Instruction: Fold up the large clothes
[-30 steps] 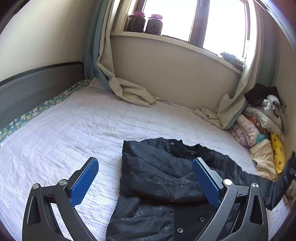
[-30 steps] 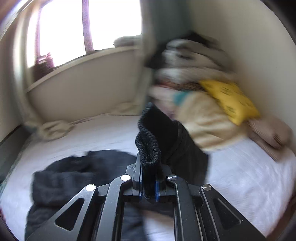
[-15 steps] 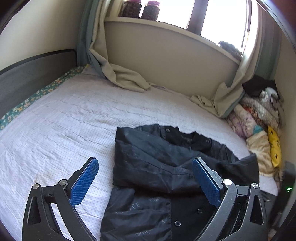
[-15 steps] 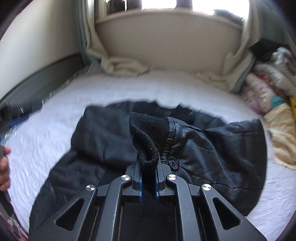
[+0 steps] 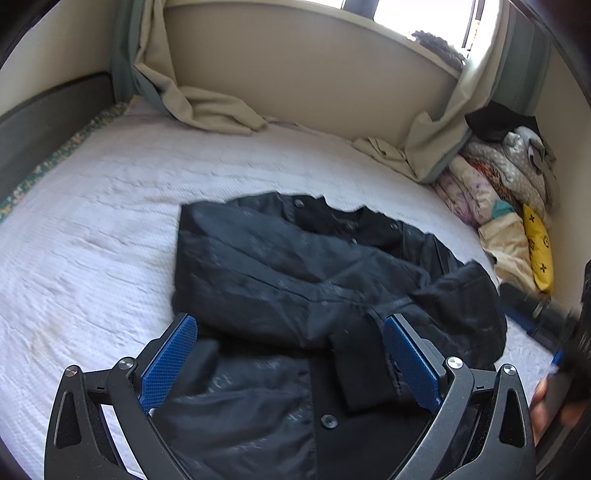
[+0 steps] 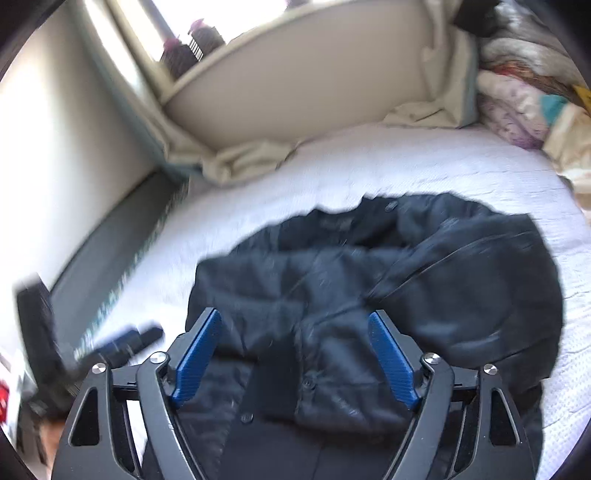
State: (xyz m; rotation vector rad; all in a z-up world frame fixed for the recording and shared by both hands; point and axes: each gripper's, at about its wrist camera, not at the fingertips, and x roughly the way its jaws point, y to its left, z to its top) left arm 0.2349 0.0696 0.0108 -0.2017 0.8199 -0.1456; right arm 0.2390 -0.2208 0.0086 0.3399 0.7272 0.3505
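The right gripper (image 6: 295,354) is spreading its jaws, its blue pads clear of the knit cuff (image 6: 275,373) lying at six o'clock between them, while the left gripper (image 5: 290,363) hangs wide apart and grips nothing. The black jacket (image 5: 295,280) lies crumpled mid-bed on the white bedspread (image 5: 92,229). Folded bedding (image 5: 506,184) is stacked at two o'clock, beige curtains (image 5: 207,110) pooling toward twelve.

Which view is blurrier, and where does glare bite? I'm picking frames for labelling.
Right wrist view: strong motion smear over the black jacket and bed edge, window blown out. Left wrist view: sharper, mild softness, glare at the window, right edge smeared.
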